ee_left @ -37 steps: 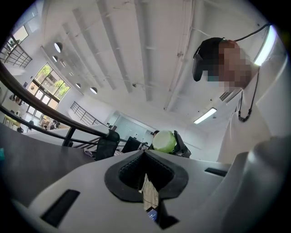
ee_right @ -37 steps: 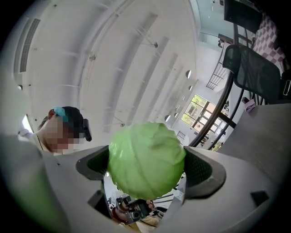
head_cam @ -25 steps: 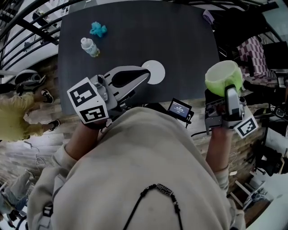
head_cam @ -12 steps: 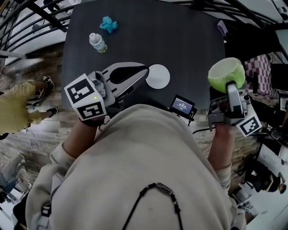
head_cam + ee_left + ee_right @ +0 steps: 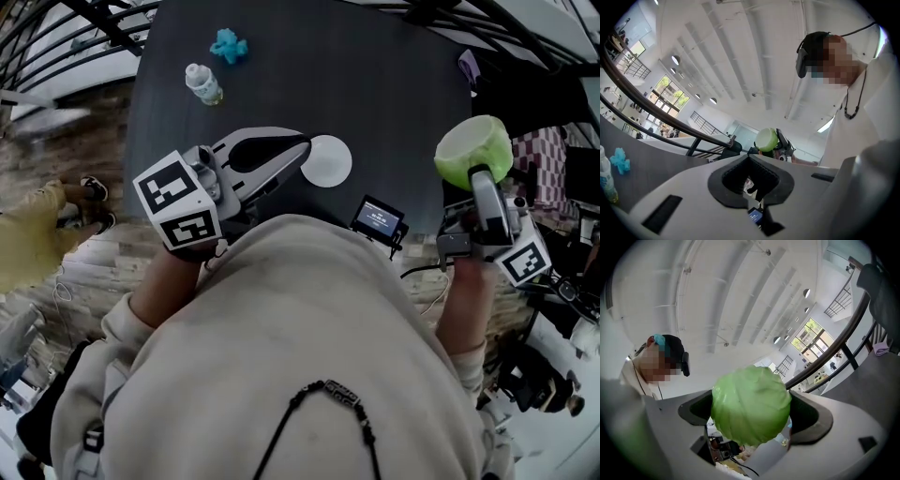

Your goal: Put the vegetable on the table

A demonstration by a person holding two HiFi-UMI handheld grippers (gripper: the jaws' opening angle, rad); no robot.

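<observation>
**Step in hand:** carry. Placement is not yet made.

**Right gripper:** The right gripper (image 5: 478,178) has its fingers clamped on the vegetable (image 5: 473,148), a round pale-green cabbage head. It is held aloft at the near right edge of the dark surface (image 5: 356,75) and does not touch it.

**Left gripper:** The left gripper (image 5: 295,152) hovers over the near left part of the surface. Its fingers are closed together with nothing between them.

**Other items:** A white disc (image 5: 328,160) lies just right of the left gripper's tips. A small bottle (image 5: 202,84) and a blue toy (image 5: 230,47) stand far left, well apart from the vegetable.

**Judgement:** The next move calls for carrying the vegetable leftward over bare surface, lowering it until it rests, then parting the fingers. Being round, it may roll on release.
</observation>
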